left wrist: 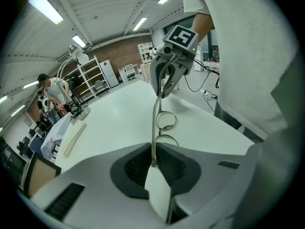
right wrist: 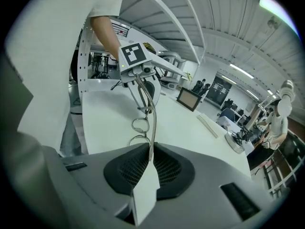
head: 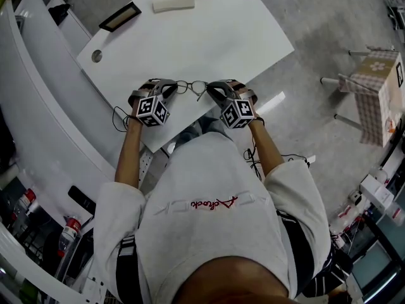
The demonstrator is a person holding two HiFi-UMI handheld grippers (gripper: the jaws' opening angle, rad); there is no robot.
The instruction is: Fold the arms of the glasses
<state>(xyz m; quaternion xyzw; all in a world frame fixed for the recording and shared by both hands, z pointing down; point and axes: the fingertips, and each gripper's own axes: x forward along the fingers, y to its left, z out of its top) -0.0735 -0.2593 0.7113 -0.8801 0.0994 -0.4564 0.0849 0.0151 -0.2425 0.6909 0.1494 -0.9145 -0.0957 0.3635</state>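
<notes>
Item one, the glasses (head: 191, 87): a thin-rimmed metal pair with round lenses. In the head view they sit just left of centre, over the near edge of the white desk (head: 209, 40), directly between my two grippers. Whether the lenses rest on the desk surface, I cannot tell.

Item two, my left gripper (head: 168, 91): it stands at the left end of the glasses. In the left gripper view its dark ribbed fingers (left wrist: 136, 168) are closed on a thin metal bar of the glasses (left wrist: 165, 121). The bar rises from the pads towards the upper centre of the frame, with both lenses just to its right. I cannot tell which part of the frame this bar is.

Item three, my right gripper (head: 214, 92): it stands at the right end of the glasses. In the right gripper view its fingers (right wrist: 171, 168) are likewise clamped on a thin metal bar of the glasses (right wrist: 139, 126), with the lenses just left of the bar.

Each gripper shows in the other's view, beyond the far end of the glasses: the right gripper (left wrist: 164, 87) in the upper centre, the left gripper (right wrist: 143, 97) in the upper centre.

Other items: a white block (head: 173, 3) lies on the desk at the top of the head view, well apart from the glasses. A flat black-framed panel (head: 120, 16) lies to its left.
</notes>
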